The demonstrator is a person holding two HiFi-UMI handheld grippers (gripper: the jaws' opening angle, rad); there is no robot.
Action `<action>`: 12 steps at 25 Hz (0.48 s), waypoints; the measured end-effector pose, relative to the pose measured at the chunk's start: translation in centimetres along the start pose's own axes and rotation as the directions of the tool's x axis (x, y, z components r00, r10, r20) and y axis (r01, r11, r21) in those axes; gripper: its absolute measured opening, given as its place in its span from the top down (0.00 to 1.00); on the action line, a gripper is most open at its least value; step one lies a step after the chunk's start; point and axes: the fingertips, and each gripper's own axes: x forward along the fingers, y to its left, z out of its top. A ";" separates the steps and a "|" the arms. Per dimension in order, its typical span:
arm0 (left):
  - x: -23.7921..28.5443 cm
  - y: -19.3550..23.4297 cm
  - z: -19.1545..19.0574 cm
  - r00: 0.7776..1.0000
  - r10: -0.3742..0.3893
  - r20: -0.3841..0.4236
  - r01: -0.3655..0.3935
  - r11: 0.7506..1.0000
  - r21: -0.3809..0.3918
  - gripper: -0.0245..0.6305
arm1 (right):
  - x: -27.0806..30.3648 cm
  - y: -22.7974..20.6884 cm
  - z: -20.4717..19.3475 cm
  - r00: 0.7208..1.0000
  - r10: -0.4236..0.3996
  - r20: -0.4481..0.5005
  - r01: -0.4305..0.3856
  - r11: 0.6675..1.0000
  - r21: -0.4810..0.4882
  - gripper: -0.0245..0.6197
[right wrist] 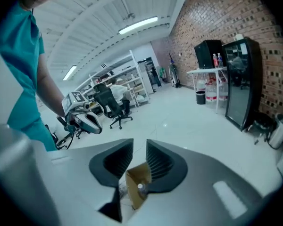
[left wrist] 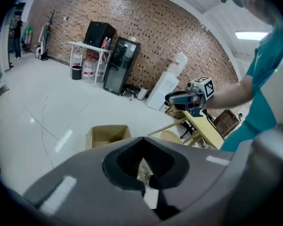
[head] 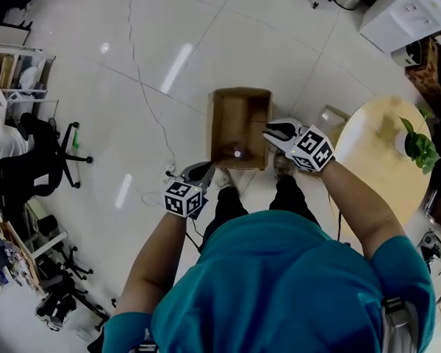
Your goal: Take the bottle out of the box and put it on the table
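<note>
the box (head: 228,113) sits open on the floor (head: 132,87) in front of the person's feet. the bottle (head: 238,153) stands inside near its closer wall, though only what looks like its pale cap shows. the left hand-held gripper (head: 201,172) is clenched and empty, just beside the box's near corner. the right hand-held gripper (head: 278,132) is released over the box's right rim. the round bench (head: 367,160) stands to the right.

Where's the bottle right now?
In the head view, the bottle sits inside the open cardboard box on the floor, at its near end, just ahead of the person's feet.
</note>
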 end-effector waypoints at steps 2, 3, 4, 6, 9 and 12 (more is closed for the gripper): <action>3.3 3.3 -0.9 0.996 -0.033 -0.083 0.032 0.999 -0.011 0.95 | 3.6 -3.4 -3.0 0.996 -0.036 -0.076 0.039 0.998 0.042 0.83; 5.0 4.5 -1.7 0.990 -0.059 -0.131 0.056 0.998 -0.026 0.93 | 5.1 -4.8 -4.9 0.991 -0.042 -0.128 0.050 0.997 0.065 0.83; 6.6 5.6 -2.9 0.980 -0.087 -0.177 0.080 0.996 -0.045 0.92 | 6.7 -6.0 -6.9 0.983 -0.041 -0.178 0.058 0.994 0.090 0.82; 9.9 8.8 -5.5 0.957 -0.132 -0.258 0.115 0.990 -0.077 0.88 | 10.4 -8.6 -10.6 0.969 -0.040 -0.244 0.077 0.986 0.146 0.81; 15.6 14.6 -9.8 0.922 -0.153 -0.356 0.126 0.987 -0.098 0.81 | 15.8 -13.1 -16.1 0.951 -0.065 -0.301 0.133 0.969 0.209 0.80; 20.8 18.5 -14.8 0.876 -0.145 -0.460 0.101 0.988 -0.119 0.74 | 19.3 -15.8 -21.6 0.937 -0.075 -0.340 0.164 0.956 0.241 0.79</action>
